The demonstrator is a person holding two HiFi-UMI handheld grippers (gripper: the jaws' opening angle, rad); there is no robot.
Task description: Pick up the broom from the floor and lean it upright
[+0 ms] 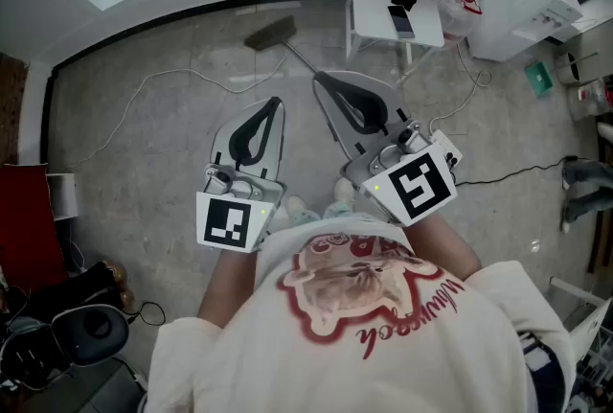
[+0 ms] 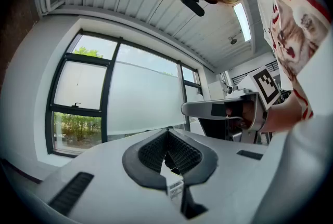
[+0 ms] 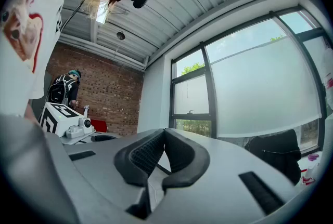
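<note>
Shirt (image 1: 383, 325): your white top with its red print fills the bottom of the head view, closest to the camera.
Left gripper (image 1: 275, 103): you hold it out over the grey floor (image 1: 144, 172), jaws closed tip to tip with nothing between them.
Broom (image 1: 271, 33): it lies flat on the floor by the far wall, head to the left, handle slanting down to the right.
Right gripper (image 1: 320, 78): it covers the handle's near end in the head view; your jaws here are closed too, gripping nothing.
Table (image 1: 369, 4): small and white, just right of the broom, with a phone (image 1: 400, 21) on it.
</note>
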